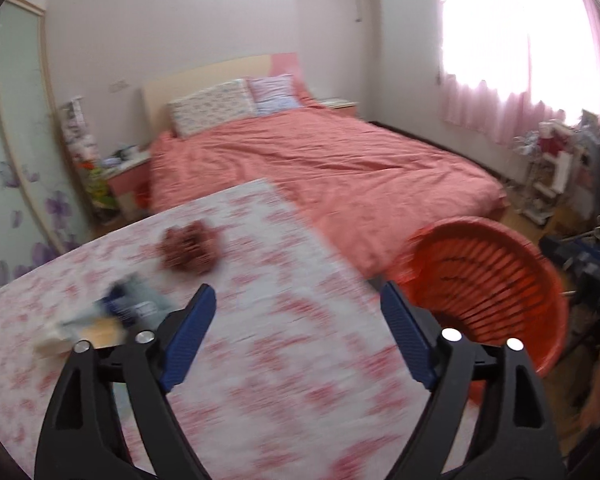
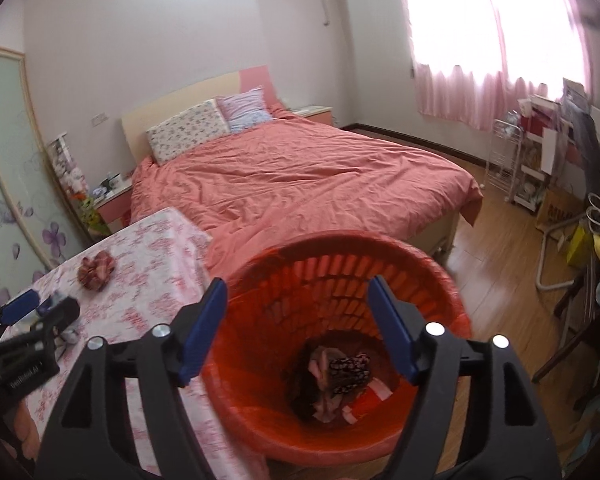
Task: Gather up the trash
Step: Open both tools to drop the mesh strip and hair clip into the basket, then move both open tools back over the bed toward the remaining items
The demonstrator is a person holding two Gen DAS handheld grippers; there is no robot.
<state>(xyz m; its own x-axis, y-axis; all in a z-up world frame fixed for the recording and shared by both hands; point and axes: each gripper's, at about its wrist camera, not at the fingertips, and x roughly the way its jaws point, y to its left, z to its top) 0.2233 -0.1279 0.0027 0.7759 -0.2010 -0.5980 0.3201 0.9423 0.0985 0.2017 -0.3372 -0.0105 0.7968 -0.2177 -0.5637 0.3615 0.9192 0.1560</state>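
My right tongs (image 2: 294,312) gape wide, empty, above the slatted orange plastic basket (image 2: 452,312) holding crumpled scraps (image 2: 340,376). My left tongs (image 1: 298,320), equally wide, empty; beside the basket, floral cloth (image 1: 280,340) bears a crinkled red wad (image 1: 190,250).

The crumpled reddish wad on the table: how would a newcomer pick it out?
Start at the table with the pink floral cloth, at the foot of the bed. The crumpled reddish wad lies alone toward its far end. Unlike the blue and white litter nearer the left tool, it is dark red.
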